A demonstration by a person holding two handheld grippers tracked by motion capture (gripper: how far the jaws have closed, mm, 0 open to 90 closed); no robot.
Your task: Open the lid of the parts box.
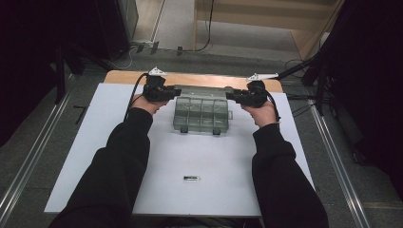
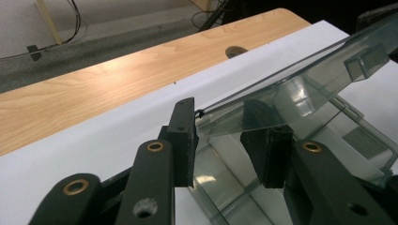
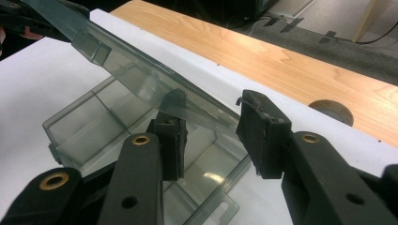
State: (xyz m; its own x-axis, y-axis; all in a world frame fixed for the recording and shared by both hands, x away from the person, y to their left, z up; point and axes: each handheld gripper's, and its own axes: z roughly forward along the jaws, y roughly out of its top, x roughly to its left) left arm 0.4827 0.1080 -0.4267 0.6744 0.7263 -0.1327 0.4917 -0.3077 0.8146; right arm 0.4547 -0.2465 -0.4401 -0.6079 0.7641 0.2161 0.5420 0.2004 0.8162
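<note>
Counter: a light wooden counter (image 1: 190,78) carries a white rectangular sheet (image 1: 190,156) that covers most of its top; a bare wood strip shows along the far edge.

Box: a clear, grey-tinted plastic organiser box with divided compartments (image 1: 201,114) sits on the far half of the white sheet, between the two hands. Two dark latches show on its near edge.

Lid: the transparent hinged lid of the box (image 2: 300,89) is raised at a slant above the open compartments; in the right gripper view it runs from upper left down toward the jaws (image 3: 141,70).

Left hand-held gripper: the black left hand-held gripper (image 1: 159,91) is at the box's left end. In the left gripper view (image 2: 230,140) its jaws are spread, one on either side of the lid's edge; the lid edge lies just beside the left pad, and contact cannot be told.

Right hand-held gripper: the black right hand-held gripper (image 1: 247,96) is at the box's right end. In its own view (image 3: 211,136) the jaws stand apart with the lid's corner between them, the left pad seen through the plastic; whether either pad touches cannot be told.

Arms: the person's forearms in black sleeves (image 1: 119,161) reach in from the near edge, one to each side of the box.

Small object: a small dark slender cylindrical item (image 1: 191,178) lies alone on the near part of the sheet, well apart from the box.
</note>
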